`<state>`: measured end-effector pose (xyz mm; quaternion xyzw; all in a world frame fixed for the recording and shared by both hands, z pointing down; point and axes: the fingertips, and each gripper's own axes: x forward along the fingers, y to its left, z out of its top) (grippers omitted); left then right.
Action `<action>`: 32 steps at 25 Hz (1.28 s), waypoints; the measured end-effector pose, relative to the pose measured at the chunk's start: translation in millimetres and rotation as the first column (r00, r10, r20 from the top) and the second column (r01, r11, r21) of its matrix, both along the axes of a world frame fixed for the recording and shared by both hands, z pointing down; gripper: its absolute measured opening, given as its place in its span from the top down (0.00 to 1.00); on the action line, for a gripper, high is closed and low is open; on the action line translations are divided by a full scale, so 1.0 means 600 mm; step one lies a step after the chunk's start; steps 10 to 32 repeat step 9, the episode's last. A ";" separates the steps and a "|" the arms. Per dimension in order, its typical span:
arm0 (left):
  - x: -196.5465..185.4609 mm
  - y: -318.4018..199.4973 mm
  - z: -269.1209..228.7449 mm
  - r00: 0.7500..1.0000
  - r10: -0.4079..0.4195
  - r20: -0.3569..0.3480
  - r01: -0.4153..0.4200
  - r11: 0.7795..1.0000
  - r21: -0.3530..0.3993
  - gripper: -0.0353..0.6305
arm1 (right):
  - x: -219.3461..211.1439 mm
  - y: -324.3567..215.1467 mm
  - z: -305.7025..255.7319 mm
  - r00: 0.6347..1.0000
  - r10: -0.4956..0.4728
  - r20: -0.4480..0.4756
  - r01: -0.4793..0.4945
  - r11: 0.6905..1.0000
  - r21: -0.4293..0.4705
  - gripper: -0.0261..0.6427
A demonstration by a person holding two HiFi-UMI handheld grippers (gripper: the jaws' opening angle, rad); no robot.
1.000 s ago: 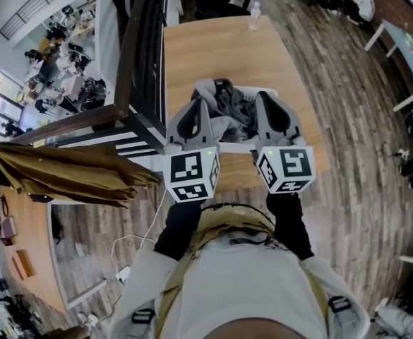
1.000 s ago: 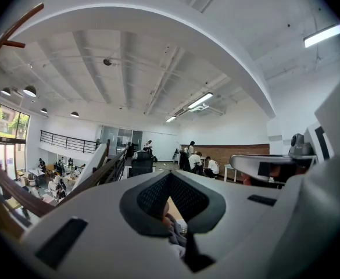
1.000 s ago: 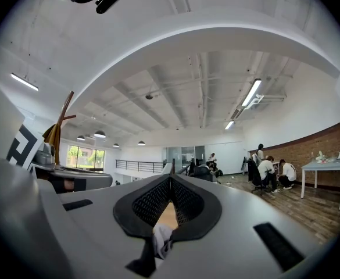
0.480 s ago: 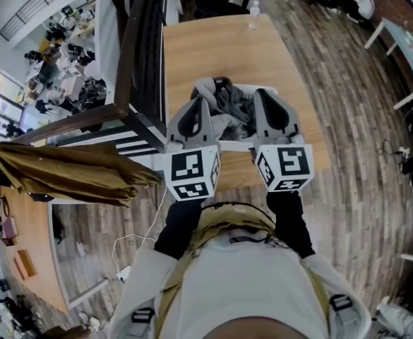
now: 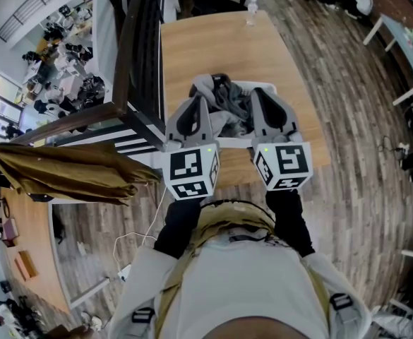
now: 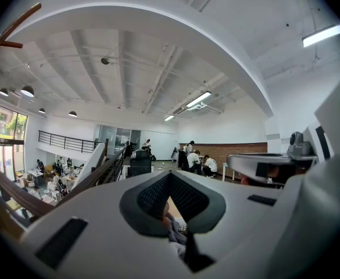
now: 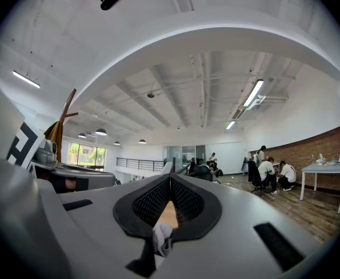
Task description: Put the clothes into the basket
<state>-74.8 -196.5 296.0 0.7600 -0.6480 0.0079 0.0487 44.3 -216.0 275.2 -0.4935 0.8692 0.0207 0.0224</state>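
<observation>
A white basket (image 5: pixel 265 87) stands on the wooden table (image 5: pixel 213 44) with grey clothes (image 5: pixel 227 103) heaped inside and spilling over its far left corner. Both grippers hover level over the basket's near half, side by side. My left gripper (image 5: pixel 200 99) has its pads meeting at the tips; in the left gripper view (image 6: pixel 170 174) a bit of grey cloth (image 6: pixel 178 235) shows in the gap below them. My right gripper (image 5: pixel 256 92) is shut too (image 7: pixel 170 179), with pale cloth (image 7: pixel 161 237) and table wood showing in the gap under its tips.
A dark stair railing (image 5: pixel 139 62) runs along the table's left edge. A brown coat (image 5: pixel 65 171) hangs at the left. A small bottle (image 5: pixel 250 7) stands at the table's far edge, with an office chair beyond. Plank floor lies to the right.
</observation>
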 end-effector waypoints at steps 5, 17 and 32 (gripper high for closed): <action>0.004 0.002 -0.003 1.000 0.003 -0.003 -0.003 1.000 0.006 0.95 | 0.001 0.004 0.002 1.000 -0.010 -0.002 0.009 1.000 -0.004 0.93; 0.000 0.002 -0.001 1.000 0.000 -0.005 0.000 1.000 0.003 0.95 | -0.004 0.004 0.002 1.000 -0.016 -0.005 0.016 1.000 -0.006 0.93; 0.000 0.002 -0.001 1.000 0.000 -0.005 0.000 1.000 0.003 0.95 | -0.004 0.004 0.002 1.000 -0.016 -0.005 0.016 1.000 -0.006 0.93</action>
